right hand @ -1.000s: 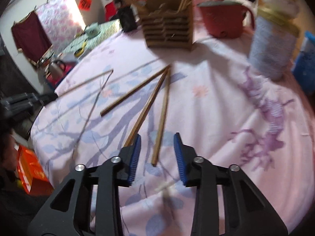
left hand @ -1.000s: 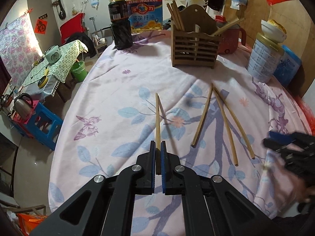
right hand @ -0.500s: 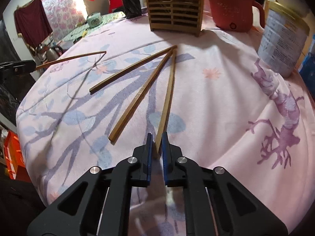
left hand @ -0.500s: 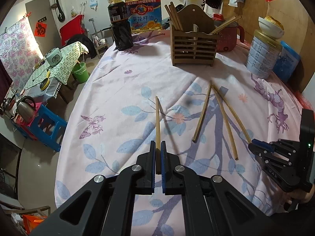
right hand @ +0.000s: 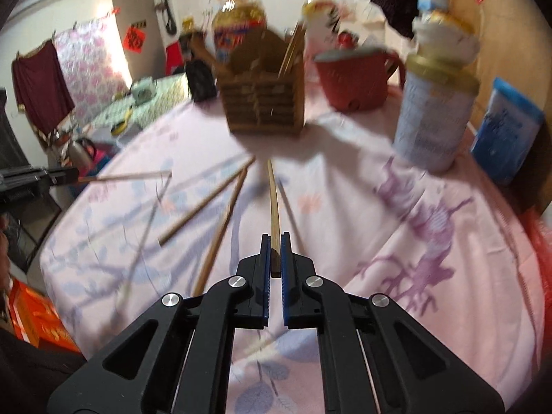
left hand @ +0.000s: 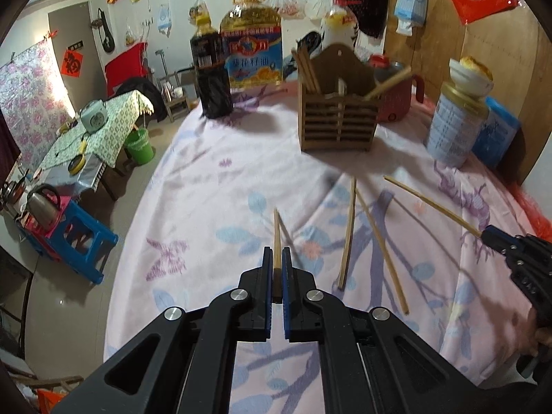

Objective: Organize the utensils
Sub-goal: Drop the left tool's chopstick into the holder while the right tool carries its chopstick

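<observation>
A big round surface (left hand: 214, 186) is wearing a pink cloth with blue leaves and purple branches on it. At the far side a big yellow oil bottle (left hand: 252, 38) is standing next to a dark bottle (left hand: 210, 72). A tall pale tin (left hand: 455, 124) is standing on the right with a white bowl (left hand: 471, 72) sitting on top, and a blue box (left hand: 496, 134) is just beside it. A red pot (left hand: 396, 100) is sitting behind a wooden holder (left hand: 339, 117). The holder is standing upright near the far middle, and some chopsticks are poking out of its top.

Two loose chopsticks (left hand: 348, 234) are lying flat on the cloth, between the two tongs, with their far ends close together and their near ends spread apart.

The left tongs (left hand: 276, 269) are squeezing tight on the near end of one chopstick (left hand: 276, 238). That stick is pointing away toward the holder and is hanging above the cloth, with its shadow beside it.

The right tongs (right hand: 274, 255) are pinching the near end of another chopstick (right hand: 274, 203). Its far tip is pointing at the holder but is not touching it. In the left camera view these tongs (left hand: 486, 233) are showing at the right edge, holding that stick up over the cloth.
</observation>
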A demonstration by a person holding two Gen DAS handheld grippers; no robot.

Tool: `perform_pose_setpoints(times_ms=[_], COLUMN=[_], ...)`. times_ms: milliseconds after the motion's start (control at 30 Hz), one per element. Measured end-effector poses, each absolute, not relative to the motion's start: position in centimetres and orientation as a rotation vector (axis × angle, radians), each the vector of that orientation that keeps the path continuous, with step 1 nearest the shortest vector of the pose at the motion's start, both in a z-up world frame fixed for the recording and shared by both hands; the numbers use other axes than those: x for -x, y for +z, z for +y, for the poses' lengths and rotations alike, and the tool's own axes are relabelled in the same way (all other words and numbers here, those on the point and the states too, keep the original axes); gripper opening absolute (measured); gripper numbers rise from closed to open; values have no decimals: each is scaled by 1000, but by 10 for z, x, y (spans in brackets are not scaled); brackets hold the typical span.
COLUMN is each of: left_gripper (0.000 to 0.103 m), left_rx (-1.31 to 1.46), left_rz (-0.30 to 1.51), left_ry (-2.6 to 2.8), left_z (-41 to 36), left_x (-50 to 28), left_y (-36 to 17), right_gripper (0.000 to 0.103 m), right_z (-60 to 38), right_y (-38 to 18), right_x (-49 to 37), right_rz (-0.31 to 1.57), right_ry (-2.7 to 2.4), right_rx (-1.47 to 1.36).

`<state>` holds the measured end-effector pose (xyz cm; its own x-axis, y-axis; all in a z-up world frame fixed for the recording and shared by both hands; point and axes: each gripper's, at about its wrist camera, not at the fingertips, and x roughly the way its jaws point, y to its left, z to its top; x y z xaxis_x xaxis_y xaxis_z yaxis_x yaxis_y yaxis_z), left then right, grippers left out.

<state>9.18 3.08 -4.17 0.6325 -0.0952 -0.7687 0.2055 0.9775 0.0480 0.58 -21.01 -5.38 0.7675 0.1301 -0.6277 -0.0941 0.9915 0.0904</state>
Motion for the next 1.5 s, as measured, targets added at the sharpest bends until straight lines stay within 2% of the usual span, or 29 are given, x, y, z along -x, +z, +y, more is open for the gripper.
perform_pose_setpoints(times_ms=[400, 1100, 1233, 1500], left_gripper=[5, 5, 5, 5], left_rx=[-195, -206, -224, -188], left_rz=[750, 443, 433, 579], left_ry=[-314, -467, -459, -460], left_z=[3, -83, -103, -103], left_x=[-124, -266, -296, -332], left_y=[14, 160, 154, 89], right_gripper=[6, 6, 6, 6], right_z=[-224, -235, -237, -244], right_y=[-4, 6, 8, 11], right_x=[33, 61, 65, 67], right_rz=[562, 565, 571, 586], right_ry=[22, -113, -154, -219], right_rx=[-113, -150, -156, -175])
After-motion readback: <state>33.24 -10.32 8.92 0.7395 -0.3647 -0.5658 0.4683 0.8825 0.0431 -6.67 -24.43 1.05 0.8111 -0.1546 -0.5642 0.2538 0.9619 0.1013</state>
